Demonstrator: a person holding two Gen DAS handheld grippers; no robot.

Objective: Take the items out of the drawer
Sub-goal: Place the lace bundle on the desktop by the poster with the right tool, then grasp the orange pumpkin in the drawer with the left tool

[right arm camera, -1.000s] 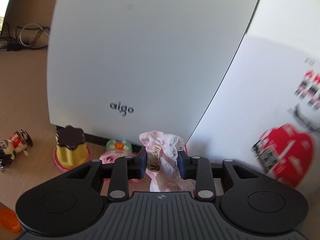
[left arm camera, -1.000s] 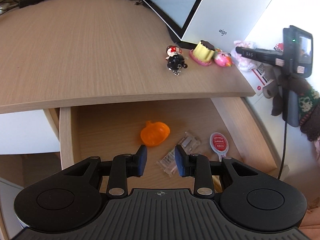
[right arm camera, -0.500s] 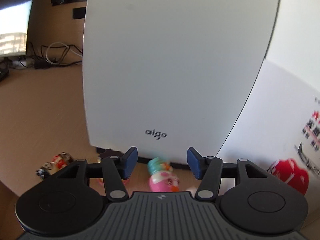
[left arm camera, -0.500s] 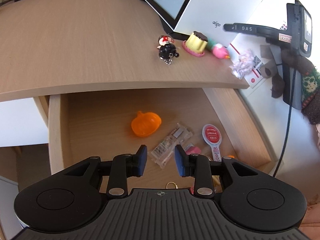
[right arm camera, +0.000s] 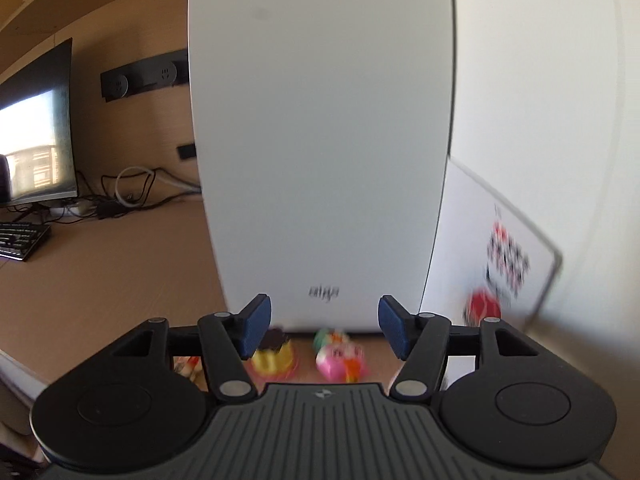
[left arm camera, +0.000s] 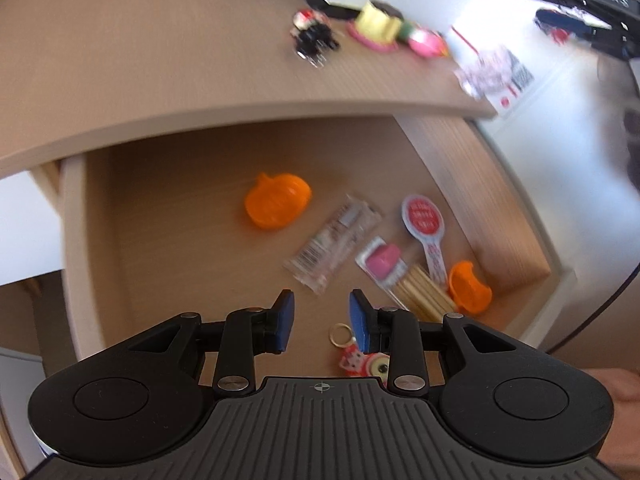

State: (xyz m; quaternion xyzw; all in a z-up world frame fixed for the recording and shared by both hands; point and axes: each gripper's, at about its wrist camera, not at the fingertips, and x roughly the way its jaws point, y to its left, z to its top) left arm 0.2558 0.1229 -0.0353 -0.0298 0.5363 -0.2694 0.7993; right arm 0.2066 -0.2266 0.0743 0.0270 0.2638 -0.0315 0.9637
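Both empty — left hand-held gripper [left arm camera: 322, 322] narrowly parted over the drawer [left arm camera: 80, 240], right hand-held gripper [right arm camera: 322, 330] opening wider.

The wooden desk [left arm camera: 160, 64] carries small toys [left arm camera: 384, 26] beside a white computer case [right arm camera: 320, 140]. Its open drawer [left arm camera: 500, 208] holds an orange pumpkin [left arm camera: 277, 205], a clear packet [left arm camera: 334, 246] and a keyring [left arm camera: 362, 356].

Both fisheye views are motion-blurred, edges bowed, with bright glare at upper right.
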